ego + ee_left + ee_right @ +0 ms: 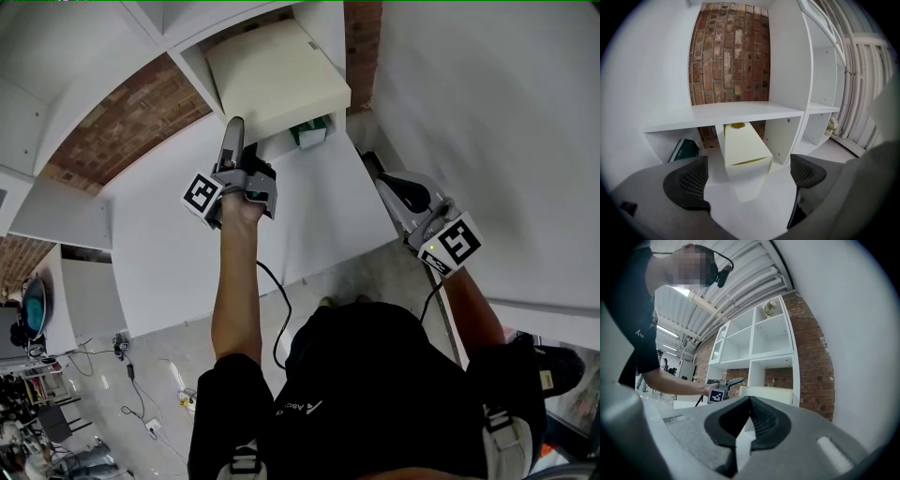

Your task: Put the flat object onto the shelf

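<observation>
The flat object is a cream slab (743, 145) standing on its edge in a lower compartment of the white shelf unit (740, 111), with its near end sticking out of the front. My left gripper (747, 180) is open wide just in front of that end, both pads clear of it. From the head view the slab (277, 75) juts out of the shelf, and the left gripper (246, 141) points at its lower corner. My right gripper (372, 161) hangs off to the right, away from the slab. Its jaws (750, 423) are shut on nothing.
A green book (686, 149) leans in the compartment left of the slab and appears as a green patch (307, 134) under it in the head view. Brick wall (729, 51) backs the open compartments. More white compartments (822, 89) run to the right. A cable trails across the floor (141, 403).
</observation>
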Tool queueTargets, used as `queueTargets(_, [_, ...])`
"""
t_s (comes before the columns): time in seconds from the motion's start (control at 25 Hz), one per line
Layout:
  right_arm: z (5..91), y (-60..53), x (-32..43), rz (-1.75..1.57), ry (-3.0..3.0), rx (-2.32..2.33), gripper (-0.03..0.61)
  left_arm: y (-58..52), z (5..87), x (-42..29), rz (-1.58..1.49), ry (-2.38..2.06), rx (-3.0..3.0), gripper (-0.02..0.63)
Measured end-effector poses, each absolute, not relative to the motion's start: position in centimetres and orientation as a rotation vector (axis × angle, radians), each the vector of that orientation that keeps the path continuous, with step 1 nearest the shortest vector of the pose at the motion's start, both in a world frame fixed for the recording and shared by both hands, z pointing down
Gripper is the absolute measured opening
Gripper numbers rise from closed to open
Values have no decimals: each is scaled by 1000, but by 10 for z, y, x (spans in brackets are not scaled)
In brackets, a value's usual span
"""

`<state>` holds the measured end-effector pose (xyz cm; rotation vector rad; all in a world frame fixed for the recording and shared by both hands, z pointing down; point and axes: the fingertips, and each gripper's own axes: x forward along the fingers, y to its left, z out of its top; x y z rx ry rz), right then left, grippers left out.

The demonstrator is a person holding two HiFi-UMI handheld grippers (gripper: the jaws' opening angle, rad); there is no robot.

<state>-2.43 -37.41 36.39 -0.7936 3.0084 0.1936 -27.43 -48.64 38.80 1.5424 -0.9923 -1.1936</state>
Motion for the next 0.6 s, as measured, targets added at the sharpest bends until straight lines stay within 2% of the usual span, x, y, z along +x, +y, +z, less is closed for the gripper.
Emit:
queueTargets(0.48, [354,-348,-26,133,2969,-689,2,-395,347,-213,-1042,-1108,1908,528])
queueTargets(0.52, [351,-346,-26,125,2957,-683,2,-387,346,-207,-1032,-1114,1934,507])
queueTargets(0.6, [344,-340,-25,113,2932,-672,2,-370,342,-197,-1011,-1137,1990,417])
